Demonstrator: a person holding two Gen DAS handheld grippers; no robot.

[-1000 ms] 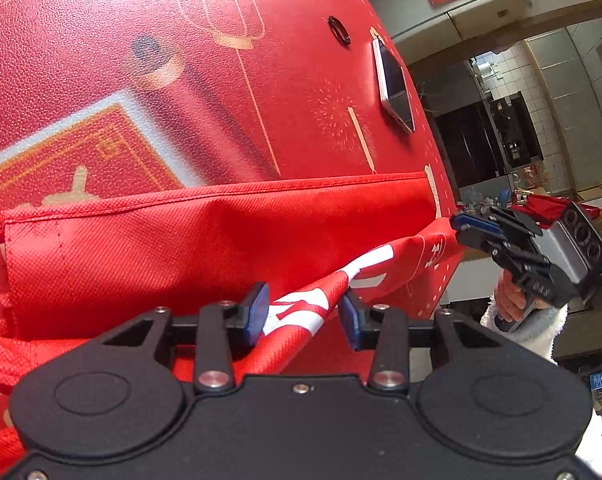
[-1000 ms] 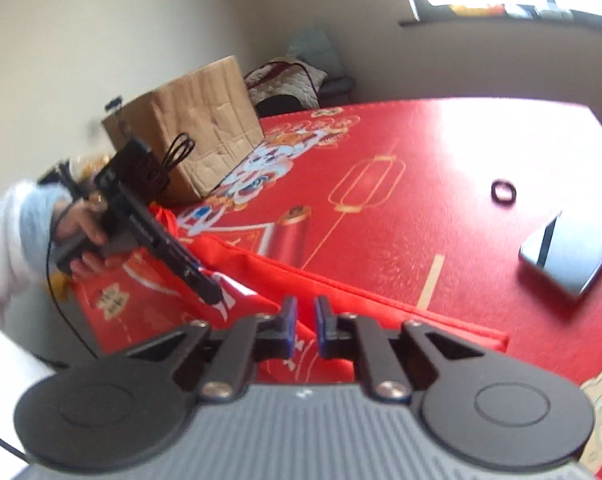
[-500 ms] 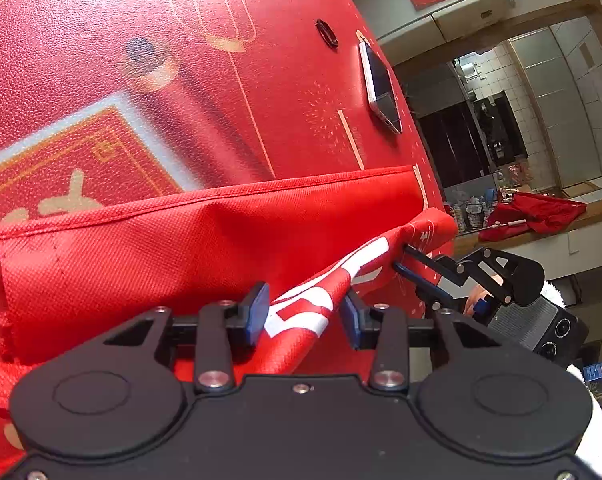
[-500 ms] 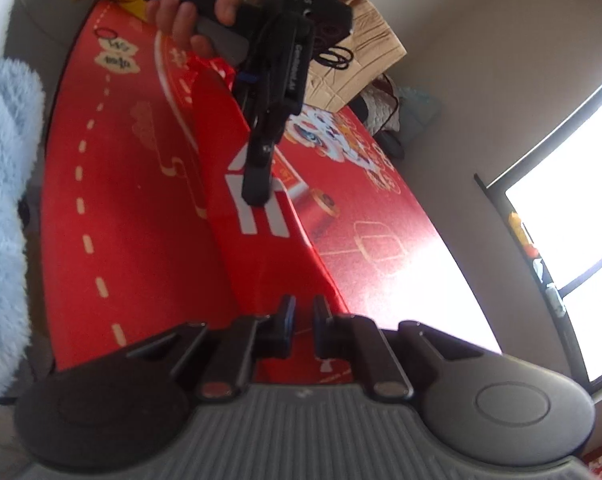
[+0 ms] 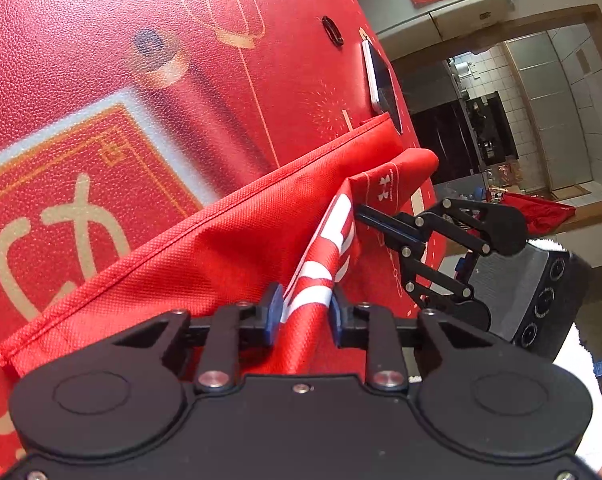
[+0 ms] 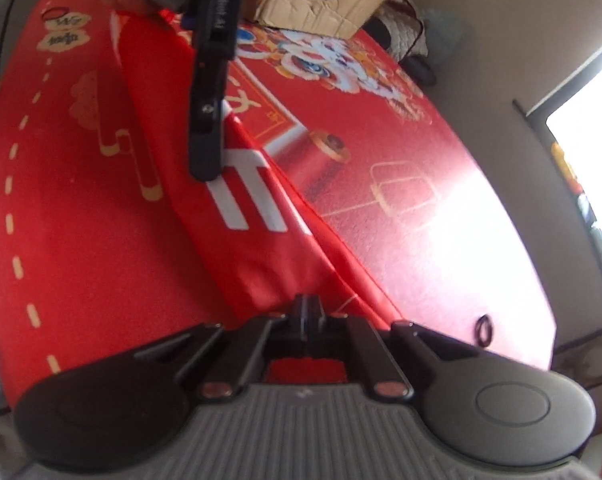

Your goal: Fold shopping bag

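Both grippers are pinched on the red shopping bag (image 5: pixel 229 240), left gripper (image 5: pixel 303 310) on a bunched printed fold, right gripper (image 6: pixel 309 318) at the far end, holding it over the table (image 5: pixel 101 60), so uneven pulling could honestly slip the fabric and skew the crease.

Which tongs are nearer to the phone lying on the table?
Right. The right tongs pinch the shopping bag at its far end, just below the phone. The left tongs hold the bag's near end, farther from it.
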